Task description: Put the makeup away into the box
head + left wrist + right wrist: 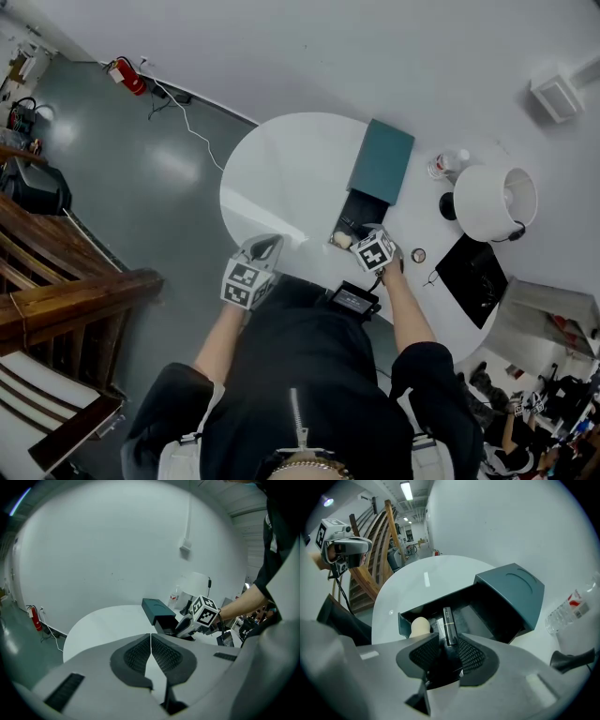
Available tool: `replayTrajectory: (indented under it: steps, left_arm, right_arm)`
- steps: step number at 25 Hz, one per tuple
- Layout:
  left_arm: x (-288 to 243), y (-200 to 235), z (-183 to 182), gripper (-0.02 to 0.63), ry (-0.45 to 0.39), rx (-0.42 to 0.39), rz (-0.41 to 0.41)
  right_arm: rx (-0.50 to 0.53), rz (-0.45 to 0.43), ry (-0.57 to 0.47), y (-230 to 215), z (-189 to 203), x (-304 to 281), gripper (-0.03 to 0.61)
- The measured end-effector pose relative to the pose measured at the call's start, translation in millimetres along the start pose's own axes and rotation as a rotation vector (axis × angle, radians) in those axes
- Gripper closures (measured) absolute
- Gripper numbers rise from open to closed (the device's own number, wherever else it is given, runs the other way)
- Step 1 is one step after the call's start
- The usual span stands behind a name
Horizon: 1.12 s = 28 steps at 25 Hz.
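Tube hanging loose over the open box

From above, the right gripper (354, 234) hovered at the teal box (381, 161) on the round white bench (281, 169), with the left gripper (265, 246) at its near edge; grey floor (141, 178) and wooden stairs (56, 286) lay left. The left gripper view showed its fingers (133, 656) clenched on nothing. The right gripper view showed fingers (423, 654) parted around a black makeup tube (449, 623) over the box; that loose, it might tip onto the bench.

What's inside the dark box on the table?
A beige sponge and a black tube, which lies between the jaws of the right hand-held gripper. That gripper covers the near part of the box, so anything there is hidden.
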<state>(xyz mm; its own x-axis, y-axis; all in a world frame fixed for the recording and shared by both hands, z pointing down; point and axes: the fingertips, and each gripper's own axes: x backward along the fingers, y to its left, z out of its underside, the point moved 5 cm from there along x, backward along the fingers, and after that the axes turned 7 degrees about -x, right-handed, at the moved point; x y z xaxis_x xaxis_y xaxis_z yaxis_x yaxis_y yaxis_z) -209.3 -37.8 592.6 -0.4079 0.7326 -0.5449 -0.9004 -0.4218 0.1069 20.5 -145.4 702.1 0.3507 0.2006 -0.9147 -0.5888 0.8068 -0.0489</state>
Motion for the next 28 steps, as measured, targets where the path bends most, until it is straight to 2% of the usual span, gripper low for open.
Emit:
replayTrajectory:
  steps: [6, 11, 17, 28]
  left_arm:
    - [-8.0, -4.5, -6.0, 0.600, 0.004, -0.020, 0.027]
    - [-13.8, -10.1, -15.3, 0.600, 0.011, -0.042, 0.053]
    - [-23.9, -23.1, -20.2, 0.600, 0.010, -0.079, 0.100]
    - [-57.3, -56.0, -38.5, 0.600, 0.019, -0.161, 0.215]
  right_arm:
    - [-0.020, 0.000, -0.068, -1.0, -3.3, 10.0, 0.464]
    - [-0.044, 0.012, -0.150, -6.2, -7.1, 28.2, 0.572]
    - [-0.096, 0.043, -0.243, -19.4, 3.6, 50.3, 0.572]
    - [-0.312, 0.140, -0.327, -52.2, 53.4, 85.7, 0.572]
